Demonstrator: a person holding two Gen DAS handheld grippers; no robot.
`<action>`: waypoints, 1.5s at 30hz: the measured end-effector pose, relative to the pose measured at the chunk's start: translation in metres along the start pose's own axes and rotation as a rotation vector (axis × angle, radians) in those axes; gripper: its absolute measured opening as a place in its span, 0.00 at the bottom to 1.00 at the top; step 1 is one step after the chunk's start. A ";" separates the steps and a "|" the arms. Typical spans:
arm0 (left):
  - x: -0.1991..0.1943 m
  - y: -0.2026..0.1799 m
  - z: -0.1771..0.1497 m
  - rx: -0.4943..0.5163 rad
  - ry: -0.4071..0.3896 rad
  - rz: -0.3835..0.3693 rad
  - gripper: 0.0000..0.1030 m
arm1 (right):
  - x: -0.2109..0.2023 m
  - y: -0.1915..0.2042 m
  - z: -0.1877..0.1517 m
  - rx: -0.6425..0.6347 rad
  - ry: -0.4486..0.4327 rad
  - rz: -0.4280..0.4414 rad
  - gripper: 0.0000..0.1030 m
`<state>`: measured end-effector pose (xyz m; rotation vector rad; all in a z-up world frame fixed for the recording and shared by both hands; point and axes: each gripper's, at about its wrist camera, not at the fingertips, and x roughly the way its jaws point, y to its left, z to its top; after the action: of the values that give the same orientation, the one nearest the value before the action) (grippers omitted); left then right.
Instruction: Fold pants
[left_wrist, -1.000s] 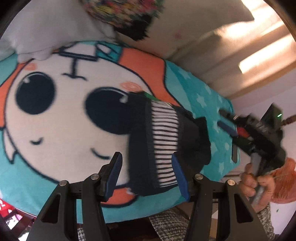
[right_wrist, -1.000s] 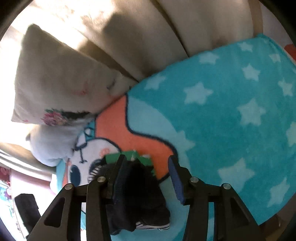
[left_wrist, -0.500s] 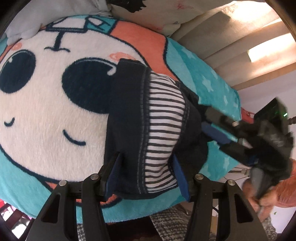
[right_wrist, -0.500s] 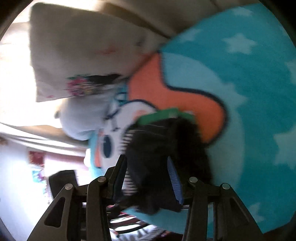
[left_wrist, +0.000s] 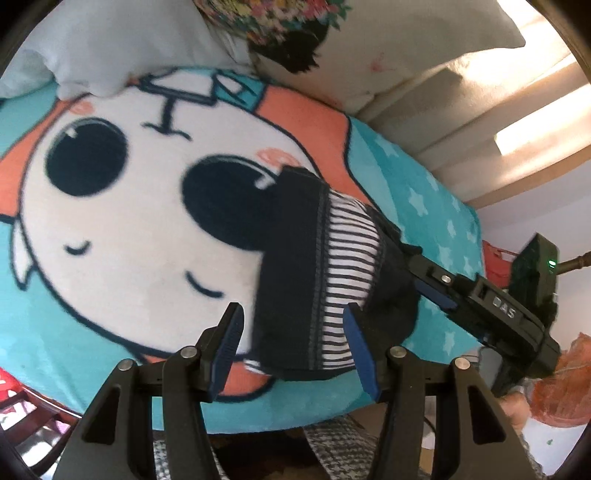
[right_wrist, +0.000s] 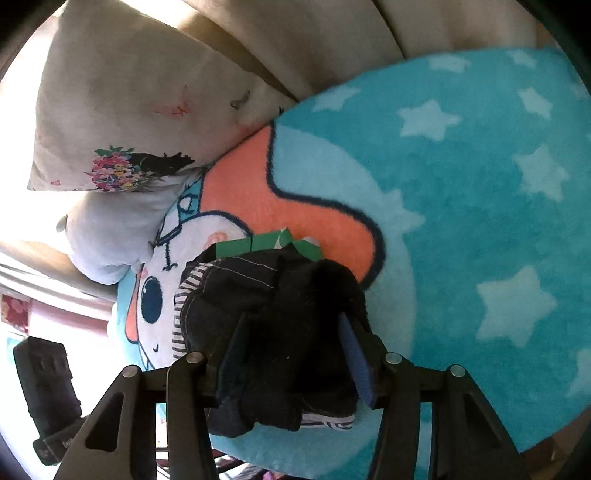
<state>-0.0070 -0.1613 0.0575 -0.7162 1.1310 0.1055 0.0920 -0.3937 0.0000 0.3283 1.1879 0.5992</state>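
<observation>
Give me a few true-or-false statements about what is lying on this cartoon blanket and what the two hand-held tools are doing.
1. The dark navy folded pants with a striped lining lie on the turquoise cartoon-face blanket. True.
2. The left tool is shut tight on the pants. False: its blue pads stand apart, open.
3. The right tool has dark fabric between its pads. True.
4. The pants lie spread out flat at full length. False: they are bunched into a compact bundle.
5. A cream floral-print pillow lies beyond the blanket. True.
</observation>
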 end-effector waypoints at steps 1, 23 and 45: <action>-0.003 0.001 0.000 0.006 -0.013 0.023 0.53 | -0.004 0.001 -0.002 -0.006 -0.008 -0.012 0.57; -0.073 0.033 -0.017 0.236 -0.210 0.336 0.53 | -0.013 0.084 -0.055 -0.071 -0.113 -0.115 0.64; -0.106 0.095 -0.024 0.208 -0.216 0.316 0.53 | 0.028 0.159 -0.091 -0.163 -0.054 -0.159 0.68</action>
<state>-0.1138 -0.0728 0.0983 -0.3287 1.0226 0.3207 -0.0277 -0.2555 0.0321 0.1094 1.0937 0.5412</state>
